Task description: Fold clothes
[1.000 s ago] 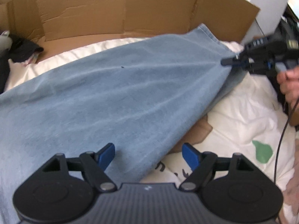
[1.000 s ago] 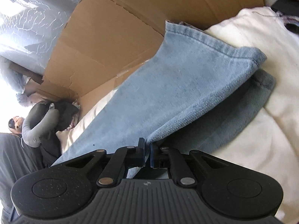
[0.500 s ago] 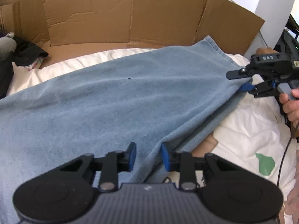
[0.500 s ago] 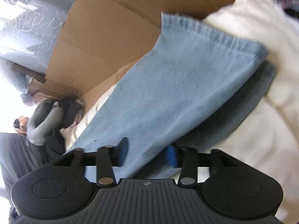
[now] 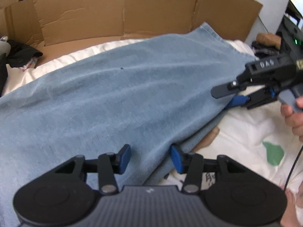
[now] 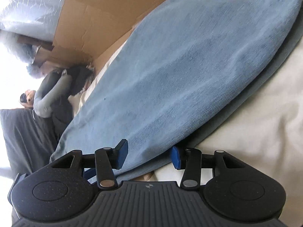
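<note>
The blue jeans (image 5: pixel 117 94) lie flat and long on a white bed cover (image 5: pixel 246 132). One layer of the jeans lies on top of another, and the lower layer peeks out along the near edge. Brown cardboard (image 5: pixel 132 11) stands up behind the bed like a wall.

The left tongs (image 5: pixel 149 158) hang low over the near edge of the jeans. Their jaws are opening now, about half way apart. The cloth edge runs between the two blue pads, but the pads do not press on it. They hold nothing.

The right tongs (image 6: pixel 148 156) sit at the edge of the jeans too, farther along toward the far end. Their jaws stand about half way open. The cloth lies between the blue pads here as well, and the pads do not pinch it. From the left camera you can see the right tongs (image 5: pixel 233 96) reaching in from the side, with a hand (image 5: pixel 294 117) gripping the handle.

A pile of dark clothes (image 5: pixel 20 54) sits at the far left corner of the bed. A green shape (image 5: pixel 273 154) is printed on the white cover near the right side.
</note>
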The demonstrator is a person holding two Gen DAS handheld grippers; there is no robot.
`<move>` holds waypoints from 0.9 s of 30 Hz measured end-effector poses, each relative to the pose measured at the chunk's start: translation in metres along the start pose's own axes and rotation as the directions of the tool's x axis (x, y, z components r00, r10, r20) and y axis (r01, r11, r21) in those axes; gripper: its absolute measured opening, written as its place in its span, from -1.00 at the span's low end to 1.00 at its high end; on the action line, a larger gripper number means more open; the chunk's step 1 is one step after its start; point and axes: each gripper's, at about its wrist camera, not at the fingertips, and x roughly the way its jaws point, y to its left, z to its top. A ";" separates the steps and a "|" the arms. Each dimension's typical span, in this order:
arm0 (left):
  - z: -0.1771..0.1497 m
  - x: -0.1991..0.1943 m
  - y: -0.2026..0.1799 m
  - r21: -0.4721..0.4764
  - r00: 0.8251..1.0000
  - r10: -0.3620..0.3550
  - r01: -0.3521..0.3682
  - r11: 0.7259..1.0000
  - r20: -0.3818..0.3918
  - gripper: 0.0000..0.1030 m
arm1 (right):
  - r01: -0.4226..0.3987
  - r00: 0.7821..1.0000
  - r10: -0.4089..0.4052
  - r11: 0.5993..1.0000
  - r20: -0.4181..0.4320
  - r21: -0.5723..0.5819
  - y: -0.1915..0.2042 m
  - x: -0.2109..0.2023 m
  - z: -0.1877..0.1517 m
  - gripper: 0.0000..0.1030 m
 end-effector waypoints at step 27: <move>-0.070 -0.047 0.049 -0.084 0.971 0.240 -0.241 0.967 -0.017 0.24 | 0.009 1.000 -0.009 1.000 -0.023 -0.027 0.011 0.008 -0.008 0.01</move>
